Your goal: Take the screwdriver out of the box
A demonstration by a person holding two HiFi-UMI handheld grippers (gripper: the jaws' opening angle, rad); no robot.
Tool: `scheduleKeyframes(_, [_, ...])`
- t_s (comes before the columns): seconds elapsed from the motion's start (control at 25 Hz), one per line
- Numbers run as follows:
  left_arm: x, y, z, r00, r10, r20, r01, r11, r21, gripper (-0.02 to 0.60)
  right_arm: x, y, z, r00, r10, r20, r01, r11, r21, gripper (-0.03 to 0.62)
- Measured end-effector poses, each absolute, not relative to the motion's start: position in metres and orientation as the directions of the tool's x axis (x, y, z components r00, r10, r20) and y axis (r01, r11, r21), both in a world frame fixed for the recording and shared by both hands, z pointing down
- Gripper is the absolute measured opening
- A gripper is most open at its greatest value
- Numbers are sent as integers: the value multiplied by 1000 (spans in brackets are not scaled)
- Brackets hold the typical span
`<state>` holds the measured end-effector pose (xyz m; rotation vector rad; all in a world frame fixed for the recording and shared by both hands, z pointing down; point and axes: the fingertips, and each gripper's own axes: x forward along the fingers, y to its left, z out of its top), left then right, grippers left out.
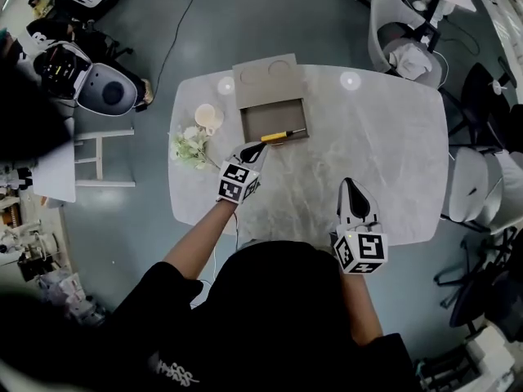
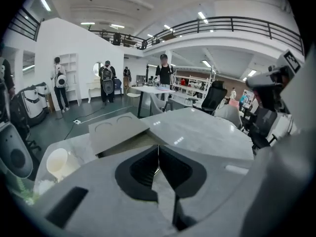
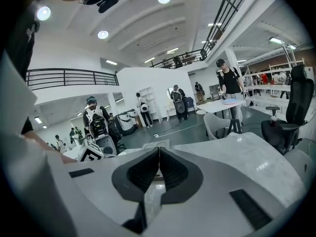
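Yellow-handled screwdriver (image 1: 282, 135) in shallow rectangular grey box (image 1: 261, 119) on glossy marbled table (image 1: 368, 137)

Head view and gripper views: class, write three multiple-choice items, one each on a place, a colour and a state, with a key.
1. The screwdriver lies: A in the box; B in a drawer; C in a bucket.
2. Its handle is: A red; B yellow; C blue.
3. The left gripper is: A open wide; B shut, empty; C shut on the screwdriver.
Key: 1A, it rests inside the open box; 2B, the handle shows yellow; 3B, its jaws meet with nothing between.
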<state>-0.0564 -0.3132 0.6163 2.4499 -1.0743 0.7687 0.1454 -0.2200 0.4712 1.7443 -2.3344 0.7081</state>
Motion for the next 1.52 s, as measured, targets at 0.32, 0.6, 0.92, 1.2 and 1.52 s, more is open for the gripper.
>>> scheduleKeyframes(0.32, [-62, -351, 675, 549, -414, 726, -677, -729, 96, 18, 160, -240, 501, -316, -842, 437, -931, 188, -312, 12])
scheduleKeyframes(0.6, [-51, -367, 707, 571, -316, 758, -598, -792, 120, 20, 161, -249, 530, -334, -815, 473, -928, 196, -318, 12])
scheduleKeyframes(0.92, [-46, -368, 746, 539, -83, 838, -444, -873, 199, 110, 159, -258, 540, -355, -802, 481, -919, 207, -334, 12])
scheduleKeyframes(1.2, [-38, -370, 757, 506, 3, 863, -361, -907, 215, 110, 174, -261, 553, -342, -793, 503, -924, 187, -334, 12])
scheduleKeyframes(1.52, [-34, -367, 772, 464, 118, 878, -267, -927, 266, 136, 207, -275, 562, -278, -814, 509, -937, 115, -329, 12])
